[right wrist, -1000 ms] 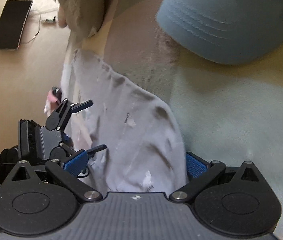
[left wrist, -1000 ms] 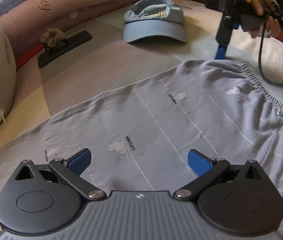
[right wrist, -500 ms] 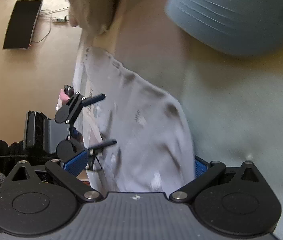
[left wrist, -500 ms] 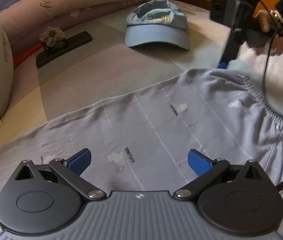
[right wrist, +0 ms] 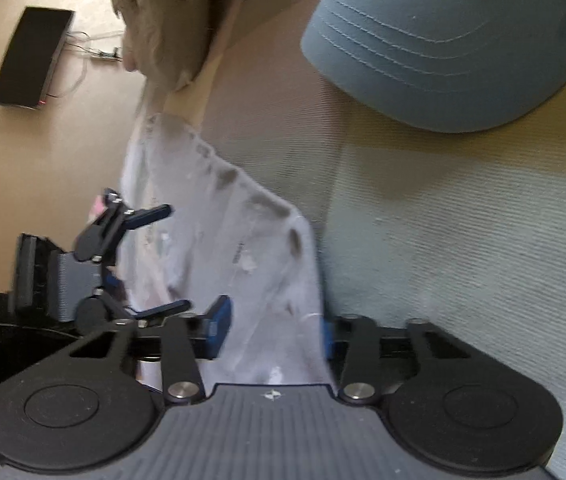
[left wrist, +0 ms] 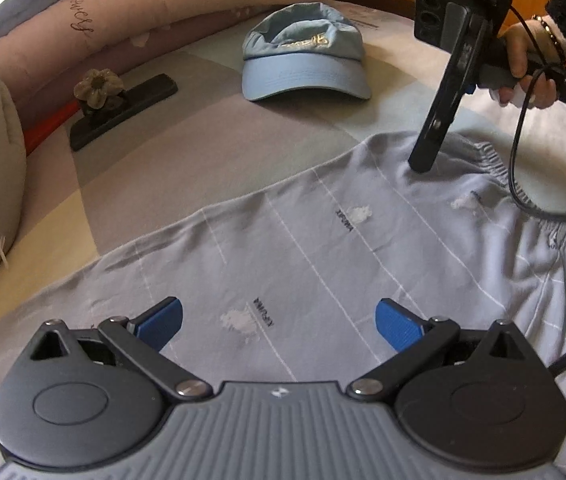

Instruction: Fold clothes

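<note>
Grey trousers (left wrist: 323,240), print mirrored, unreadable; blue cap (left wrist: 305,54) beyond. Left gripper (left wrist: 279,320) spread wide; right gripper (right wrist: 273,330) pinching waistband.

Cap (right wrist: 455,48) cropped by edge, right gripper (right wrist: 271,328) blurred

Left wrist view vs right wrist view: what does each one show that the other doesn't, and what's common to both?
Only the left wrist view: the black phone with a flower ornament, the pink pillows, the hand holding the right gripper, and the elastic waistband.

Only the right wrist view: the floor with a black device, and the fabric between the right gripper's pads.

Both: the grey shorts, the blue cap, and the left gripper, open.
</note>
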